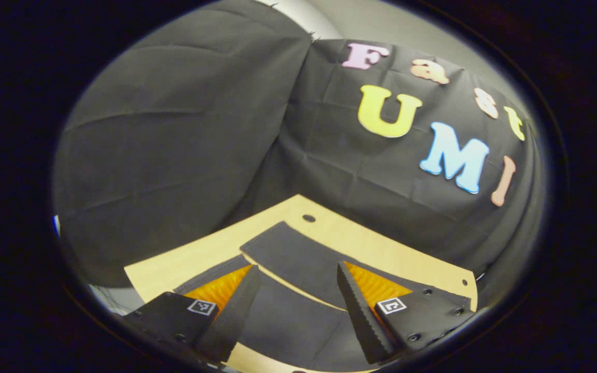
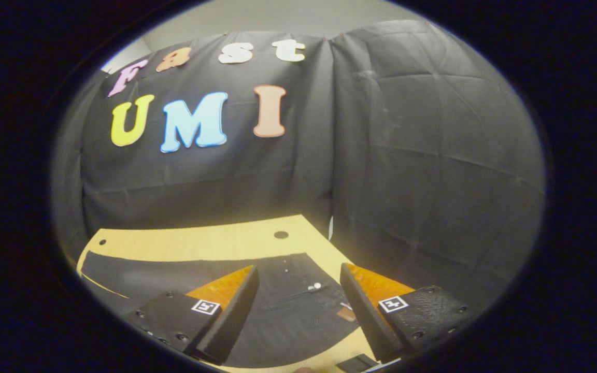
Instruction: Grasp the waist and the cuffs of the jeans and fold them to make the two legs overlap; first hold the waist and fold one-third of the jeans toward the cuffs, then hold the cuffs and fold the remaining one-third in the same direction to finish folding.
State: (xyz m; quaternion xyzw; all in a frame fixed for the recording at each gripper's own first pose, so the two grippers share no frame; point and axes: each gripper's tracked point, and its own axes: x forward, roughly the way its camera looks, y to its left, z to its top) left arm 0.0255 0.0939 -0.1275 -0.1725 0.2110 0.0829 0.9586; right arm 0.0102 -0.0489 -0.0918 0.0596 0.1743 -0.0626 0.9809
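The dark jeans [image 1: 298,259] are laid flat on the pale wooden table [image 1: 381,243], and in the left gripper view the two legs are seen spread apart near the cuffs [image 1: 265,243], with a thin strip of table showing between them. In the right gripper view the waist [image 2: 303,290] is seen at the table's near right side, marked by a small metal button [image 2: 317,285] and a brown patch [image 2: 347,314]; from there the dark cloth runs off to the left.

The legs are judged not yet overlapped, so the first step, the lengthwise fold, is taken to be only at its start.

The left gripper [image 1: 298,300] is held above the cuff end with its jaws released and wide apart, nothing between them. The right gripper [image 2: 298,305] is held above the waist, its jaws likewise spread, nothing gripped. Whether either set of fingertips touches the cloth cannot be told.

For the next move, each claw would need to be lowered onto an outer edge of the cloth, one at the waist and one at a cuff, and clenched on it. That edge would then be carried across so that one leg is laid upon the other
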